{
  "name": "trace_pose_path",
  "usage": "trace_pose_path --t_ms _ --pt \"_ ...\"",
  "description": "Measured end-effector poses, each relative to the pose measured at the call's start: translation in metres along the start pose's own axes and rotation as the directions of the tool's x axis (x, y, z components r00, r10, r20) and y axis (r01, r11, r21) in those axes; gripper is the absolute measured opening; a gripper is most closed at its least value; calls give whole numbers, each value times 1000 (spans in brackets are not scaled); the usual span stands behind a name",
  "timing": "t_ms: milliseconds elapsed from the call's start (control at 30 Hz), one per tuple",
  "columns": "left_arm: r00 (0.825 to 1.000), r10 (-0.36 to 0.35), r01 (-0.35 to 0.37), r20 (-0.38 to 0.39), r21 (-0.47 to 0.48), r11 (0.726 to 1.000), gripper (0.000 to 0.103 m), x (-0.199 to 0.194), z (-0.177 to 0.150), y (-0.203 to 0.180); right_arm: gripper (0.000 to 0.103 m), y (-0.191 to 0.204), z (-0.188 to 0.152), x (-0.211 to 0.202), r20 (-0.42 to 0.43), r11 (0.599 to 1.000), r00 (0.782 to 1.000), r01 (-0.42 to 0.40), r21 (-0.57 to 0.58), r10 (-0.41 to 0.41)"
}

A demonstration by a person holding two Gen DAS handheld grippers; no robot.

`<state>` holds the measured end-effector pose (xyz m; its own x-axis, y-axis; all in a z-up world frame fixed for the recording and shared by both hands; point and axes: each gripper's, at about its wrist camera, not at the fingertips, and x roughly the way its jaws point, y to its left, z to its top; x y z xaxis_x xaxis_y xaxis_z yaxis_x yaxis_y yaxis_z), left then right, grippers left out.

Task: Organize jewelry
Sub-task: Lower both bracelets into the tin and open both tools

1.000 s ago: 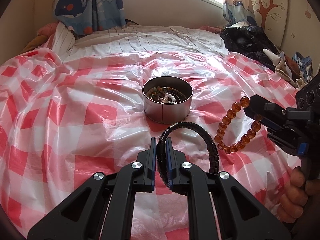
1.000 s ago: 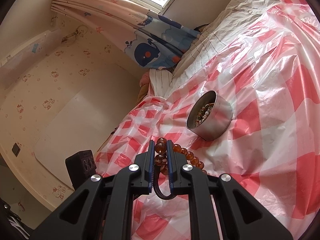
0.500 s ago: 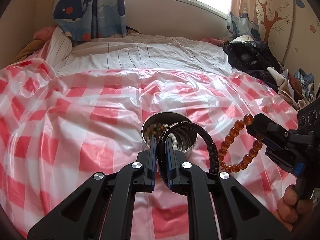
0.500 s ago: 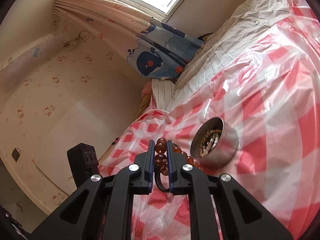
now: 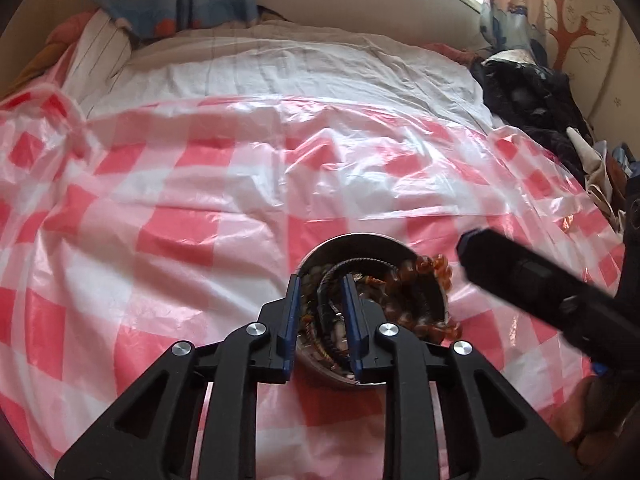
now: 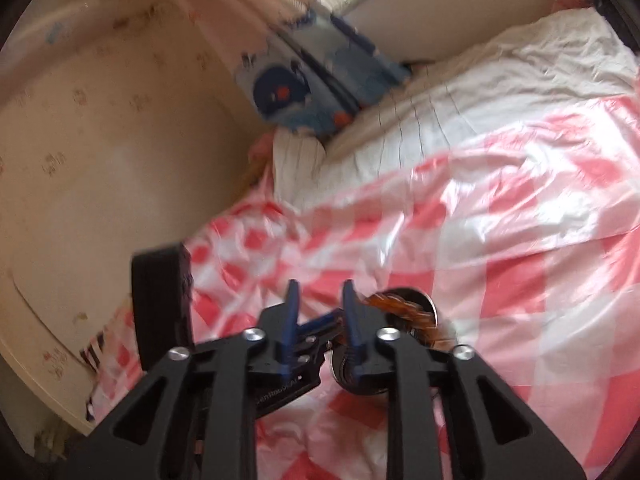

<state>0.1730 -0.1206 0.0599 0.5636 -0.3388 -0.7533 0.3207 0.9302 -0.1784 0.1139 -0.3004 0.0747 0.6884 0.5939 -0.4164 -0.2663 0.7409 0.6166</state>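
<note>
Left gripper (image 5: 321,306), lower centre, jaws opening above round metal tin (image 5: 352,242); black cord bracelet (image 5: 332,280) sits loose between them, dropping into tin. Right gripper (image 6: 320,316), jaws opening, empty; amber bead bracelet (image 5: 424,300) drapes over tin's right rim. Tin rests on red-checked plastic sheet (image 5: 180,220).

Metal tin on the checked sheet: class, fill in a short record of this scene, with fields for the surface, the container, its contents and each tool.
surface: red and white checked plastic sheet over a bed
container: round metal tin, upright, no lid
contents: amber bead bracelet draped over the right rim; black cord bracelet dropping in; other beaded pieces beneath
left tool: above the tin, jaws opening, black cord bracelet loose between them
right tool: beside the tin, jaws opening, nothing gripped
</note>
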Motion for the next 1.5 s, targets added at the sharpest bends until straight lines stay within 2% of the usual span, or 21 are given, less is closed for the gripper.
trace_pose_path --t_ms 67,167,300,467,633,667,700,767,833,933,1033,1067,1133,1167,1200,1267,1333,1367,1433,1467,1500 --pt "1000 20 -20 16 -13 1000 22 -9 -5 10 27 -3 -5 5 -15 1000 1000 -4 13 4" --pt "999 31 -30 28 -40 999 25 -26 -13 24 28 -9 -7 -8 22 999 1000 -8 45 7" --pt "999 34 -33 37 -51 998 32 -48 -30 33 40 -24 -11 -39 79 992 995 56 114 -66" --pt "999 28 -26 30 -55 998 37 -66 -54 36 40 -68 -29 -33 -10 954 993 120 275 -122" --pt "999 16 -14 35 -53 998 40 -70 -60 33 39 -86 -37 -8 -50 926 999 2 377 18" --pt "999 14 -12 40 -52 999 40 -71 -60 32 30 -86 -38 -5 -46 921 998 -27 388 49" --pt "999 12 -10 43 -51 999 41 -71 -59 31 21 -85 -37 -7 -36 924 998 -29 381 46" --pt "999 7 -5 50 -43 999 41 -73 -59 28 12 -78 -32 -12 0 934 998 -57 352 60" --pt "998 5 -3 55 -36 999 42 -76 -59 24 12 -60 -22 -15 20 963 999 -40 266 36" --pt "998 3 -2 60 -32 999 42 -79 -60 22 11 -30 -13 0 -28 987 998 -55 148 60" --pt "998 11 -9 60 -38 999 45 -82 -64 24 12 -12 -19 13 -91 995 994 -51 81 59" --pt "998 15 -12 59 -41 999 45 -83 -65 25 12 -11 -21 9 -74 997 997 -34 75 39" --pt "998 12 -10 61 -46 999 46 -84 -65 28 25 -23 -20 -10 4 991 1000 18 130 -18" --pt "998 11 -8 64 -46 999 46 -84 -65 27 41 -32 -18 -18 36 985 998 47 167 -53" --pt "998 9 -6 67 -46 999 46 -85 -65 27 46 -43 -18 -25 57 976 995 67 206 -80" --pt "997 1 2 71 -40 999 47 -86 -64 24 46 -62 -19 -23 35 959 996 71 274 -83" --pt "998 2 1 70 -33 999 47 -86 -65 23 46 -77 -23 -12 6 940 999 38 340 -42" --pt "998 1 1 68 -32 999 47 -85 -64 22 45 -80 -25 -6 -14 936 999 36 351 -33" --pt "998 2 1 65 -35 999 47 -83 -64 23 34 -78 -26 -1 -19 940 999 38 338 -33" --pt "998 2 1 65 -36 999 47 -83 -64 22 23 -72 -24 -3 -4 950 1000 27 311 -27" --pt "998 0 3 65 -37 999 47 -82 -65 22 21 -62 -21 -5 10 964 999 40 263 -45"
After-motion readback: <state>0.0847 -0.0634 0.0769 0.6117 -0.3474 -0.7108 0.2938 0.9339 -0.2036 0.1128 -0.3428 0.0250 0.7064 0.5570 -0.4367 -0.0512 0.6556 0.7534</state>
